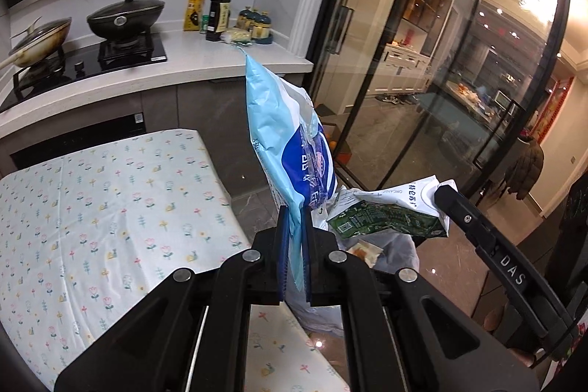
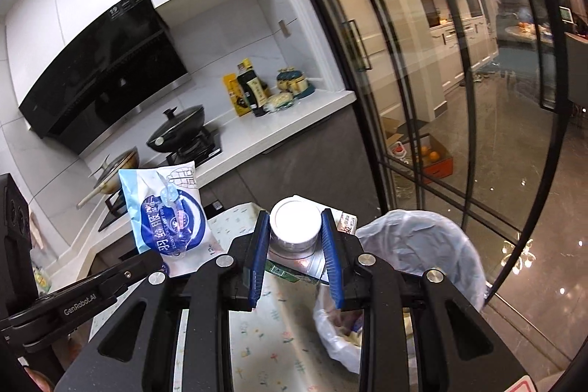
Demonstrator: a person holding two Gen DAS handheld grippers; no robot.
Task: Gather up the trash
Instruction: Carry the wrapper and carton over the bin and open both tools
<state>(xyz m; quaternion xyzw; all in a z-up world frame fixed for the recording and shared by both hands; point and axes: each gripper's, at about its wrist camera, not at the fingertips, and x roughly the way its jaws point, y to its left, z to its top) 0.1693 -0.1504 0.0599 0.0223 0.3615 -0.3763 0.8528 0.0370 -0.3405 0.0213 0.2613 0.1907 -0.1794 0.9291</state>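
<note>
Left gripper is clamped tight on the bottom edge of a blue-and-white pouch, which stands up crumpled beyond the table's right edge. Beside it a flattened green-and-white carton hangs over the bin bag.

Right gripper, part closed, grips that carton by its white-capped end, past the table's far edge, left of the bin bag; the pouch hangs left.

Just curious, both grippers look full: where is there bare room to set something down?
The floral tablecloth lies bare from the cabinet side to its near edge. The white counter is free between the stove and the bottles. It is crowded over the lined trash bin, where blue pouch and carton meet.
</note>
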